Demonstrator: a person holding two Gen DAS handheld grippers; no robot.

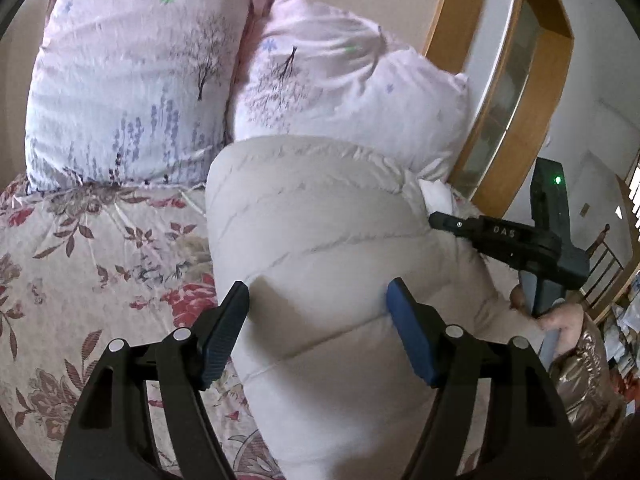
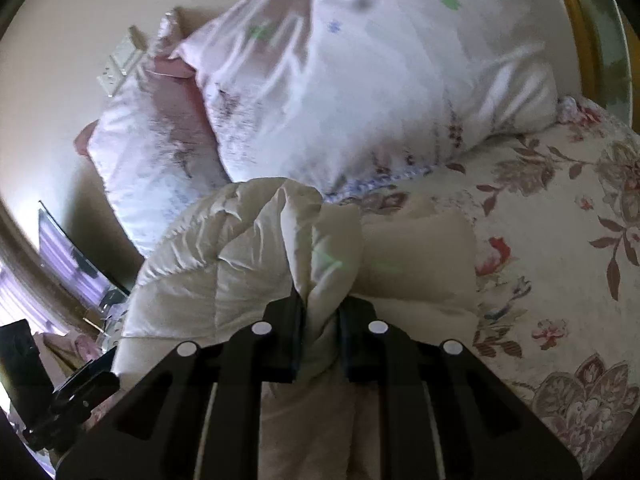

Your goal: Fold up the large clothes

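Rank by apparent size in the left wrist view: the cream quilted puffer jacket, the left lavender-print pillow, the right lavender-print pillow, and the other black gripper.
1. Cream quilted puffer jacket, though closeness to the camera inflates it.
2 and 3. Left lavender-print pillow and right lavender-print pillow look alike; no ranking.
4. Black right gripper.

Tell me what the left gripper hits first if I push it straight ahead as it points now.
Most likely the cream padded jacket: the open left gripper already has its jaws spread either side of that bulge, apparently just above or against it. Beyond the jacket lie the pale floral pillows, though depth is hard to judge.
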